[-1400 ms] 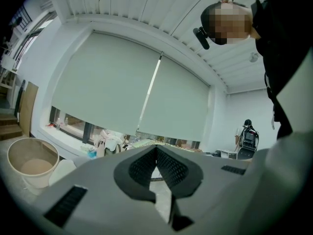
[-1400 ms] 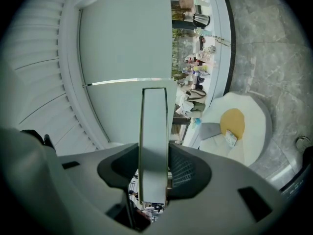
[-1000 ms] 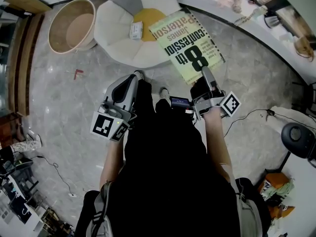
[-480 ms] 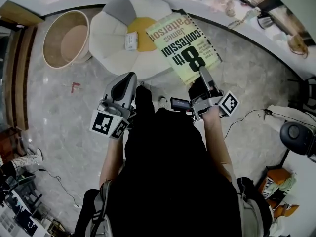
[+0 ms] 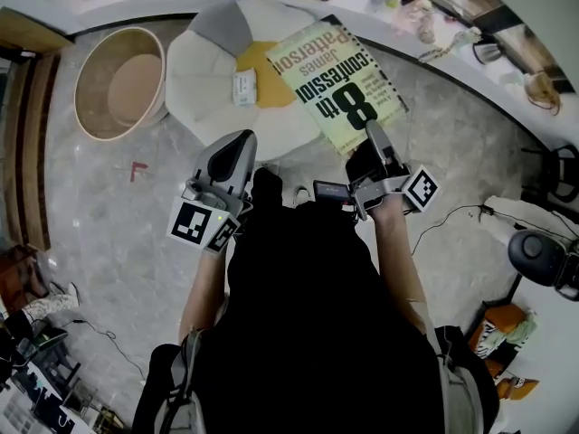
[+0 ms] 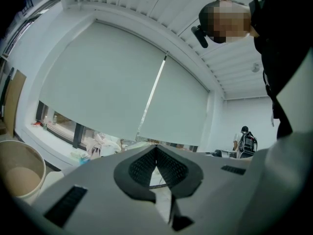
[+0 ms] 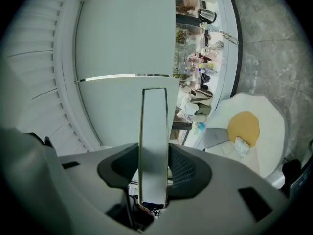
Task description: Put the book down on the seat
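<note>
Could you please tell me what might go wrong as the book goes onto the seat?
The right gripper grips the book by one edge alone, so it could tilt or slip. A small box lies on the seat; the book may land on it and rest crooked.

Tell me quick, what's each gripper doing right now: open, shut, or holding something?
Left gripper: shut, nothing between its jaws.
Right gripper: shut on the book, gripped at its near edge.

A pale green paperback book (image 5: 339, 84) with bold black lettering is hovering cover up, overlapping the right edge of the seat (image 5: 204, 70). The seat, a white petal-shaped cushion, is showing a yellow centre.
</note>
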